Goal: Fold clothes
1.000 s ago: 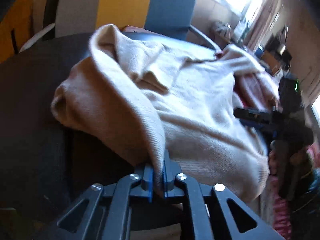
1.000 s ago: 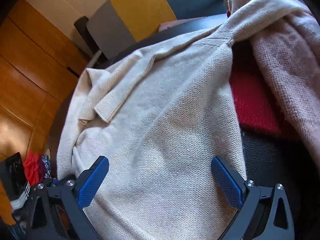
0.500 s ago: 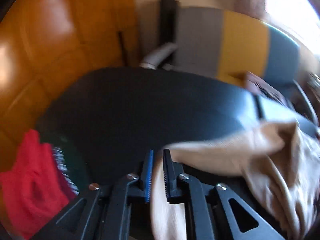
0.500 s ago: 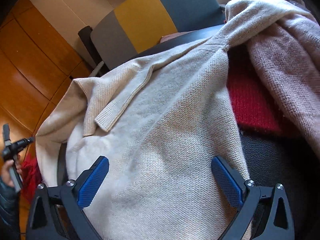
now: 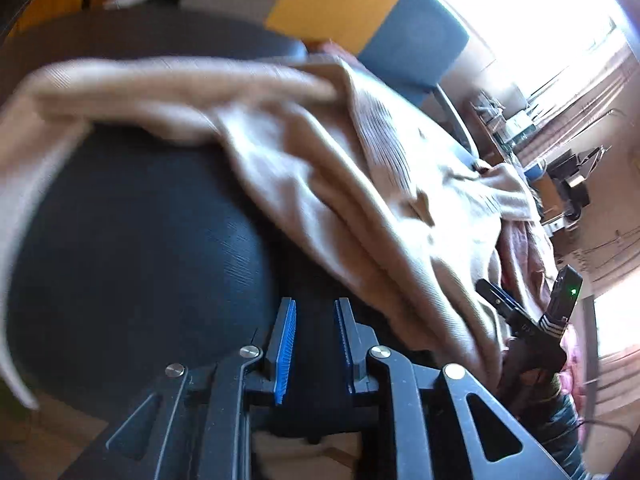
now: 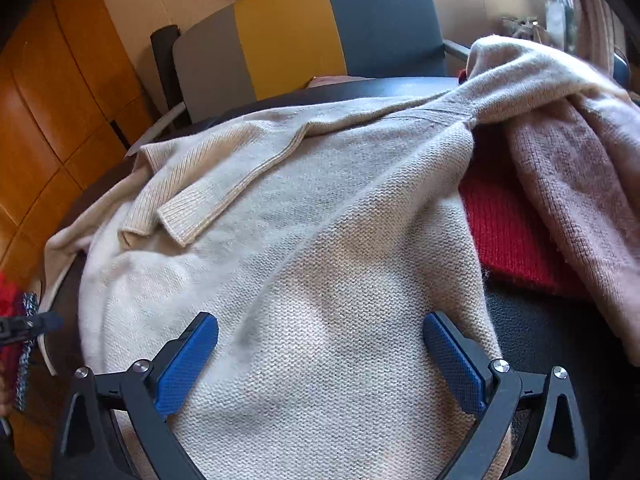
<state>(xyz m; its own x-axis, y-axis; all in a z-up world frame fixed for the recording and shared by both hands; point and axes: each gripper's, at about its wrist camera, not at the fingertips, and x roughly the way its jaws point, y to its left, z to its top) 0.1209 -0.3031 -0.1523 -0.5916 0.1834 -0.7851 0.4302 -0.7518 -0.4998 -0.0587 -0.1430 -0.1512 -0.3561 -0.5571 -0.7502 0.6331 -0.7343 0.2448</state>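
Note:
A beige knit sweater (image 5: 360,184) lies spread over the round dark table (image 5: 140,260). One sleeve (image 5: 120,76) stretches blurred toward the left edge. My left gripper (image 5: 315,304) sits low over bare table just left of the sweater, its blue pads a little apart with nothing between them. In the right wrist view the sweater (image 6: 320,240) fills the middle, collar and a folded cuff at upper left. My right gripper (image 6: 320,320) hovers wide open over the sweater's body. It also shows at the sweater's right side (image 5: 516,312). The left gripper (image 6: 24,326) peeks in at the left edge.
A red knit (image 6: 512,232) and a pinkish sweater (image 6: 580,168) lie piled on the table's right side, with the beige sleeve draped over them. A grey, yellow and blue chair (image 6: 320,28) stands behind the table. Orange wood panels cover the left wall. Red cloth (image 6: 8,300) lies low at left.
My left gripper pulled the sleeve out to the left, then let go of it; its pads now stand apart and empty. The right gripper stayed open over the sweater.

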